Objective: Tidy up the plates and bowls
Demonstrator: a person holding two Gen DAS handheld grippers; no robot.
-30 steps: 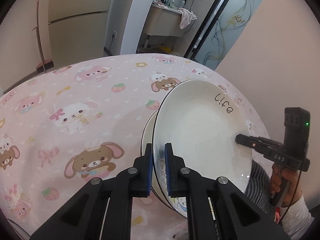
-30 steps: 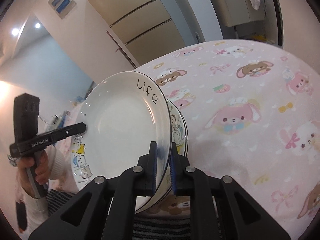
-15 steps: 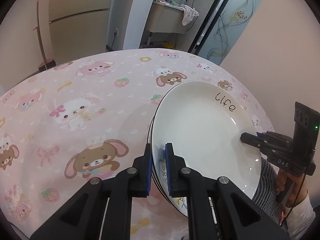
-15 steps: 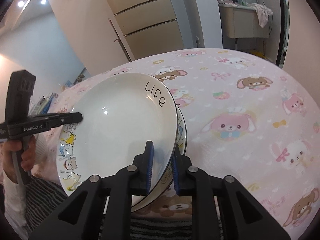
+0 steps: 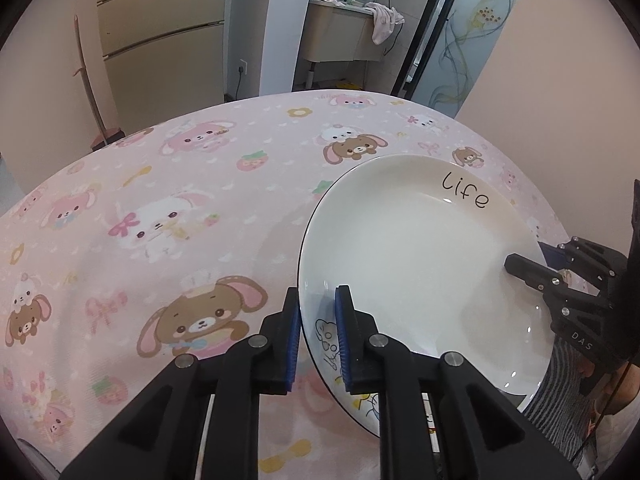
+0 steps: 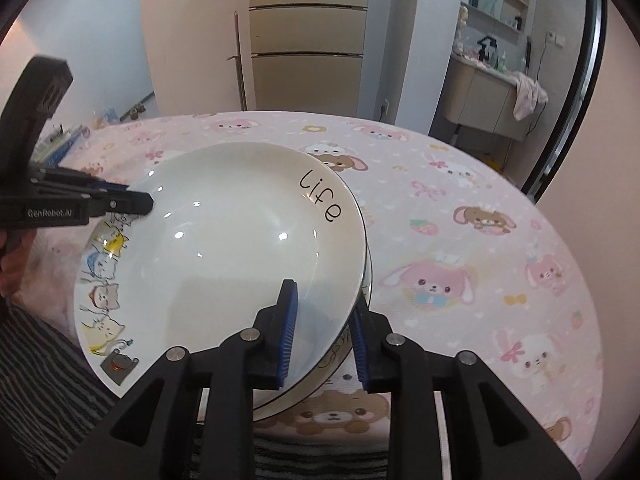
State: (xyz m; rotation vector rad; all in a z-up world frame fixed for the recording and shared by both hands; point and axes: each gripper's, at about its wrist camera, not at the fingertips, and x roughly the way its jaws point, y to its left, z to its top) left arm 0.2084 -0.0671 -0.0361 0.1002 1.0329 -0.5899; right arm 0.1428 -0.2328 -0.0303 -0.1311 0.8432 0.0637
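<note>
Near the desk (image 5: 168, 184) edge closest to the person, the left tongs (image 5: 316, 334) and right tongs (image 6: 322, 334) each sit closed on opposite rims of the white "life" plate (image 6: 224, 236), nested on the cartoon plate (image 6: 102, 276), so stacking looks nearly finished, with release left.

Two fisheye views, each looking forward along a handheld gripper's two black fingers, close over a round table (image 5: 168, 208) under a pink cartoon-animal cloth. The left wrist view sits at the near left edge of the stacked plates (image 5: 416, 264), facing across the table toward a bathroom doorway. The right wrist view sits at the plates' (image 6: 240, 240) near right edge, facing the same far side and a tall cabinet. Both views share the plates, the cloth and the doorway, and each catches the other gripper at the stack's opposite side: the right gripper (image 5: 516, 264) and the left gripper (image 6: 140, 202).
</note>
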